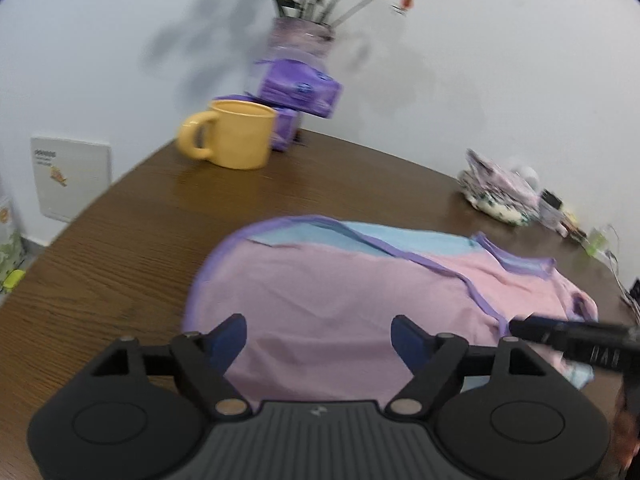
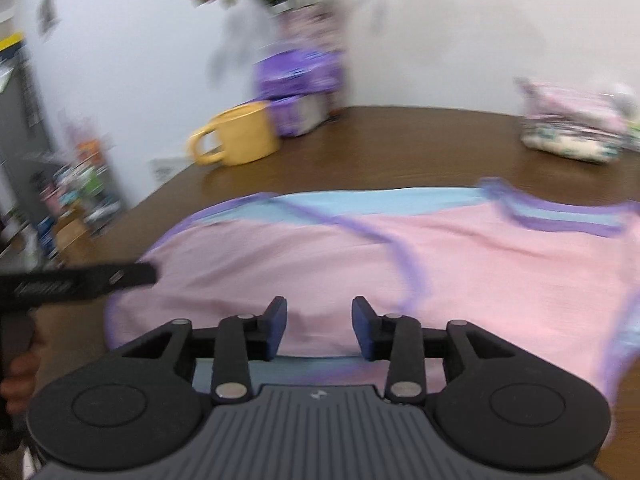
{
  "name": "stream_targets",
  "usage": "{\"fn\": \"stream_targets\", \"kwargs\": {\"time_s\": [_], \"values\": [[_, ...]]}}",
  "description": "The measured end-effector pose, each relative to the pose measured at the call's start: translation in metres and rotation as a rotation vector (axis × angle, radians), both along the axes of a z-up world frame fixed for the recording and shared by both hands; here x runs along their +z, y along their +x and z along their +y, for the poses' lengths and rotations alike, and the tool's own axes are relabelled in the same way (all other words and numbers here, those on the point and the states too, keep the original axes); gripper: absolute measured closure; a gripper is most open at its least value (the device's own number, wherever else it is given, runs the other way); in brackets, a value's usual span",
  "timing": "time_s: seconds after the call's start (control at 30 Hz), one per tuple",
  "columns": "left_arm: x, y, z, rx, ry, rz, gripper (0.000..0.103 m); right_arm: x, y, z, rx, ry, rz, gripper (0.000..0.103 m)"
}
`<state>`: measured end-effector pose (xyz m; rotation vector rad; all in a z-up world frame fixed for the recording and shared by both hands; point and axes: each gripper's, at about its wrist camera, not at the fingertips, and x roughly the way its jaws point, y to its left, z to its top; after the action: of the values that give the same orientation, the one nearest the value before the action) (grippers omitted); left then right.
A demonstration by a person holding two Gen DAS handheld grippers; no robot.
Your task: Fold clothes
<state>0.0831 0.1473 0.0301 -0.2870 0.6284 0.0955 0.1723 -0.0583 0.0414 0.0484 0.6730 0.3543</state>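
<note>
Both hand-held grippers, left (image 1: 319,338) and right (image 2: 319,328), are held open and empty over the pink garment (image 1: 340,312) spread on the table (image 1: 132,232). Blur suggests motion; one layer alone may be pinched, spoiling the fold.

pink garment (image 1: 340,304) with blue panel, purple trim; yellow mug (image 1: 236,134); brown table (image 1: 120,240).
</note>
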Motion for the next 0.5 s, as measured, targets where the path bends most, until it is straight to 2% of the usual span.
{"fn": "stream_targets", "kwargs": {"time_s": [0.23, 0.5], "values": [[-0.004, 0.008, -0.044, -0.045, -0.03, -0.002, 0.019, -0.003, -0.005, -0.097, -0.252, -0.005, -0.014, 0.06], [-0.002, 0.016, -0.106, -0.067, 0.012, -0.035, 0.02, -0.009, 0.009, -0.183, -0.362, -0.087, -0.03, 0.06]]}}
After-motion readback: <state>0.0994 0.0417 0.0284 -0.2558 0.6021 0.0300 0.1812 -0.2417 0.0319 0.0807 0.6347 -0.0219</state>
